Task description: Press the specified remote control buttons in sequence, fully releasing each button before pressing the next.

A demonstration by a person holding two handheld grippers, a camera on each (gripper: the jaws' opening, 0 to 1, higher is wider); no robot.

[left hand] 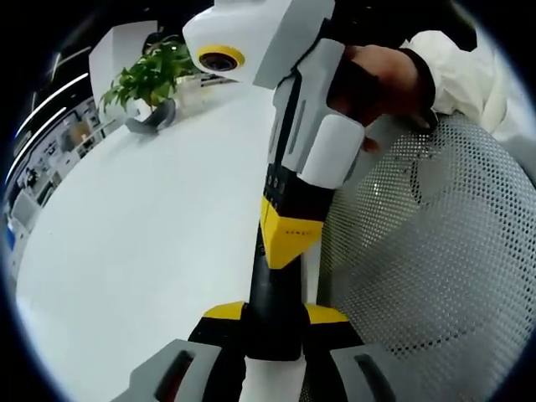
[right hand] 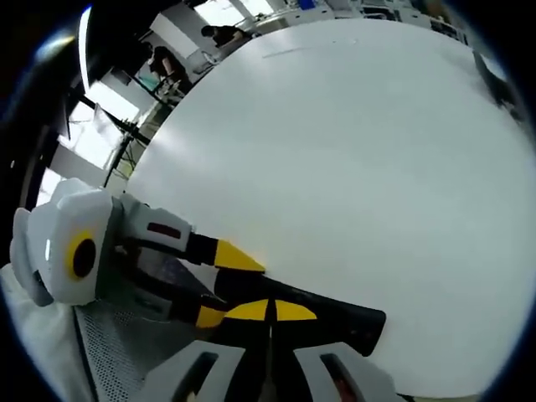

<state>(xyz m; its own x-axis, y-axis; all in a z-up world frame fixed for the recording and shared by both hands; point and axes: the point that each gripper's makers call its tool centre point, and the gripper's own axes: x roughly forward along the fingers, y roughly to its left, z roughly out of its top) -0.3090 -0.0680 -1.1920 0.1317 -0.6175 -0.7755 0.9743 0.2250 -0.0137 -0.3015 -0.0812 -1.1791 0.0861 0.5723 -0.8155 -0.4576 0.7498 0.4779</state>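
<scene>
Mostly, the remote [left hand: 272, 297] is hidden: in the left gripper view only a narrow black body shows, rising from between the left gripper [left hand: 274, 322]'s yellow-tipped jaws, which are closed on its near end. Its far end disappears under the right gripper [left hand: 289, 234], whose yellow tips come down onto it from above. No buttons can be made out on it in either view.

From the right gripper view, the remote [right hand: 322, 314] lies as one dark bar across the lower picture, its right end free over the white table [right hand: 352, 142]. The right gripper [right hand: 272, 311]'s two yellow tips sit together on top of the bar with no gap between them, closed and pressing against it rather than clasping it. The left gripper [right hand: 213, 285] enters from the left, its jaws pinching the remote's other end; the contact point itself is crowded and hard to read.

One hand [left hand: 381, 79] in a white sleeve [left hand: 461, 67] holds the right gripper's handle. One mesh chair back [left hand: 435, 268] fills the right side, cut off by the rim. One potted plant [left hand: 151, 79] stands far across the table. Figures [right hand: 218, 33] at the room's far edge are too small to count surely.
</scene>
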